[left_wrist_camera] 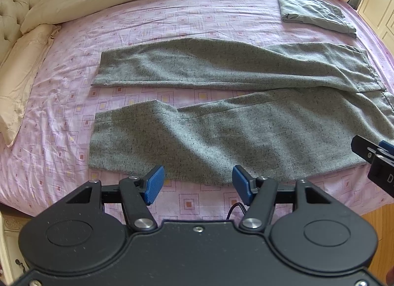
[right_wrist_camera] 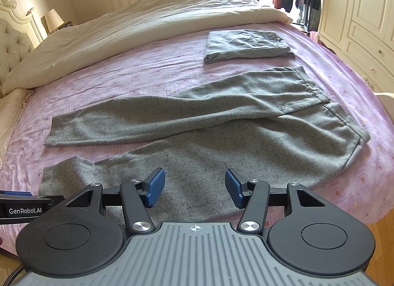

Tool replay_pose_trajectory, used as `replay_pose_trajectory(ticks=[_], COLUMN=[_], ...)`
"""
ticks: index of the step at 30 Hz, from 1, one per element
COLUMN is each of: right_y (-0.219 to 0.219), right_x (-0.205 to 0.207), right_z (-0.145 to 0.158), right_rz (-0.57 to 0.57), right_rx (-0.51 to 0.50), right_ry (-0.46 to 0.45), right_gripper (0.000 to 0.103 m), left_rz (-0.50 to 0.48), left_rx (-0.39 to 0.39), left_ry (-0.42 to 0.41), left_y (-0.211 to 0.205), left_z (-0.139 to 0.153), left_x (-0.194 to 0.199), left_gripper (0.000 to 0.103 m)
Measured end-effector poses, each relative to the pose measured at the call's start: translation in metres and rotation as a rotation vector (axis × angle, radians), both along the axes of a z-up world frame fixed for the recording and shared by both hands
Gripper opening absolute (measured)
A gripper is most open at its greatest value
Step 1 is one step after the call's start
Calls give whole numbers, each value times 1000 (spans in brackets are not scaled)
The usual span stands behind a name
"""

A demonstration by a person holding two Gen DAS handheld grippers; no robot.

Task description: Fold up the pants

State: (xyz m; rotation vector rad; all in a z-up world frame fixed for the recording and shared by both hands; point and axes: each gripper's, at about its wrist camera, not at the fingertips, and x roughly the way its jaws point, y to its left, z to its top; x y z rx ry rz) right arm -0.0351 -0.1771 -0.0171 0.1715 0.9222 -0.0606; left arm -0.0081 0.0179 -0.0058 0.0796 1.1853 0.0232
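— Pink patterned sheeting point(left_wrist_camera: 197, 12) is seen over the whole bed; what is laid on it, and why so?

— Grey flecked pants point(left_wrist_camera: 221, 133) are spread flat along the near half, legs parted and running to the left, waistband point(right_wrist_camera: 317, 89) to the right; it is judged that they are laid out so that one leg can be brought over the other; no fold is yet made; the near leg's cuff is found slightly turned over on itself.

— What else is set about?

— A cream duvet point(right_wrist_camera: 147, 27) is heaped along the far side, well apart from the pants; pillows point(left_wrist_camera: 22, 74) are stacked at the left by the tufted headboard; a second grey garment point(right_wrist_camera: 246, 45), already folded, is placed beyond the waistband, near but not touching; nothing is seen lying across the legs.

— And the tools?

— The left gripper point(left_wrist_camera: 197, 185) is held spread above the near hem, nothing pinched; the right gripper point(right_wrist_camera: 194, 187) is likewise held wide and empty over the near leg's thigh; each is glimpsed at the edge of the other's view, so crowding is judged possible.
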Motion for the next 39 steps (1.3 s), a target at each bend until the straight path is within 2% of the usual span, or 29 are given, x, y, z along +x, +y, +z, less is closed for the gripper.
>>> replay_pose_trajectory(ticks=[8, 19, 24, 31, 34, 37, 38, 39], right_y=[8, 50, 78, 120, 135, 146, 148, 151], right_x=[2, 9, 15, 30, 35, 38, 39, 39], right_z=[-5, -23, -26, -28, -28, -27, -27, -27], right_rz=[18, 89, 116, 145, 143, 136, 132, 126], right_rx=[7, 25, 5, -26, -31, -33, -36, -39], right_ry=[17, 84, 111, 137, 142, 145, 148, 152], right_gripper=[53, 53, 53, 53, 53, 53, 53, 53], left_rz=[35, 159, 150, 90, 80, 74, 67, 62], left_rx=[25, 113, 159, 135, 116, 134, 138, 147], left_ry=[-11, 9, 32, 37, 50, 61, 63, 52], left_y=[24, 126, 166, 198, 209, 215, 216, 217], left_z=[-13, -59, -89, -122, -140, -158, -163, -166], left_x=[-3, -5, 9, 49, 68, 82, 85, 87], left_gripper=[65, 65, 65, 66, 70, 72, 74, 84])
